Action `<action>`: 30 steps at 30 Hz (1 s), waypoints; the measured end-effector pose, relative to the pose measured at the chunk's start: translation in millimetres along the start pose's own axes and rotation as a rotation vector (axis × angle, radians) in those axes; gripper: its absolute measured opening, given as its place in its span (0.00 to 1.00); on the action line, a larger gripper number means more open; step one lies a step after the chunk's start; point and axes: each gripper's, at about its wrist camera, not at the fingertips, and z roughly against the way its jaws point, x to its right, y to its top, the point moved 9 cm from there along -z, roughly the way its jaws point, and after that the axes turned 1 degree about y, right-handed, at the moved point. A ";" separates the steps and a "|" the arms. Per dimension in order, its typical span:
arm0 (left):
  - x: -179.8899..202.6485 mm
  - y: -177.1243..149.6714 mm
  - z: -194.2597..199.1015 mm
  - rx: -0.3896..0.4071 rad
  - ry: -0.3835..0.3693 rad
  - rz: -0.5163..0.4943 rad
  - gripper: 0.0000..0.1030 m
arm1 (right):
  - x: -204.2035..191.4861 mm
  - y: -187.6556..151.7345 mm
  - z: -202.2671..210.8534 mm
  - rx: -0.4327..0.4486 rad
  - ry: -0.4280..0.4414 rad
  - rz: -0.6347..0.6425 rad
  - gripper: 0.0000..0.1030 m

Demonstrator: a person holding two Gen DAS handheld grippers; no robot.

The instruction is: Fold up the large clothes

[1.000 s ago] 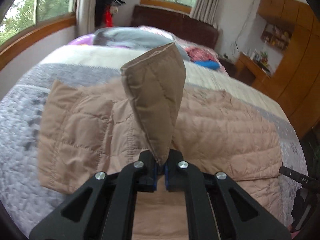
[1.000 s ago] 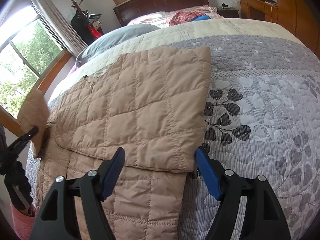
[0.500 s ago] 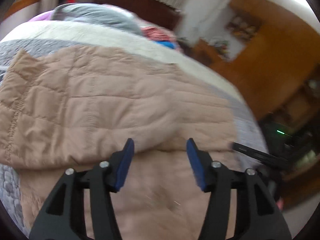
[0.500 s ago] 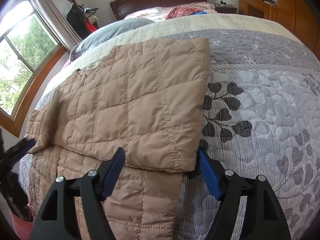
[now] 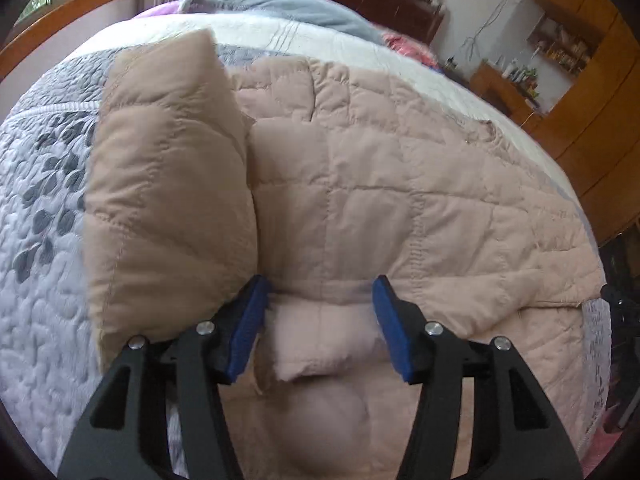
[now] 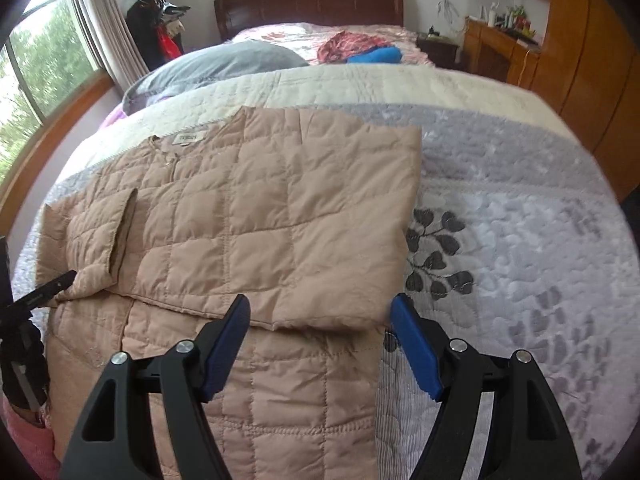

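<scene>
A tan quilted jacket (image 5: 400,184) lies spread on the bed. Its sleeve (image 5: 168,200) is folded over on the left, with the cuff end bunched beside my left pad. My left gripper (image 5: 320,320) hovers low over the jacket, open, with loose fabric under the gap but not pinched. In the right wrist view the jacket (image 6: 280,216) has one side folded inward, making a straight right edge. My right gripper (image 6: 320,332) stands open above the lower edge of that folded panel, holding nothing. A black finger (image 6: 48,290) of the left gripper shows by the sleeve cuff (image 6: 96,248).
The grey leaf-patterned bedspread (image 6: 500,248) stretches right of the jacket. A grey pillow (image 6: 224,64) and red and blue clothes (image 6: 360,50) lie farther up the bed. Wooden wardrobes (image 6: 592,60) stand at the right, and windows (image 6: 44,72) at the left.
My left gripper let go of the sleeve it held raised and sank toward the jacket. The sleeve now lies folded on the left side. My right gripper stayed open and drew back slightly.
</scene>
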 end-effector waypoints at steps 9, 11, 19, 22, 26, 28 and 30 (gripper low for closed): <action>0.7 15.1 41.6 0.090 -0.016 0.042 0.54 | -101.4 18.0 -7.7 -0.060 0.197 0.099 0.69; -7.5 18.9 55.6 0.129 0.025 0.037 0.54 | -126.8 19.1 -23.2 -0.102 0.249 0.098 0.65; -41.8 23.4 54.4 0.126 0.093 0.071 0.54 | -202.7 15.6 -81.5 -0.254 0.407 0.087 0.35; -42.3 25.4 61.8 0.140 0.082 0.073 0.54 | -208.3 11.0 -91.8 -0.276 0.424 0.075 0.15; -35.1 23.9 77.1 0.169 0.053 0.073 0.54 | -193.0 16.0 -78.1 -0.233 0.446 0.050 0.07; -25.4 24.7 83.2 0.186 0.033 0.058 0.54 | -176.6 20.8 -64.6 -0.186 0.415 0.057 0.07; -16.1 23.1 85.4 0.189 0.022 0.040 0.54 | -157.5 24.6 -48.5 -0.144 0.397 0.056 0.07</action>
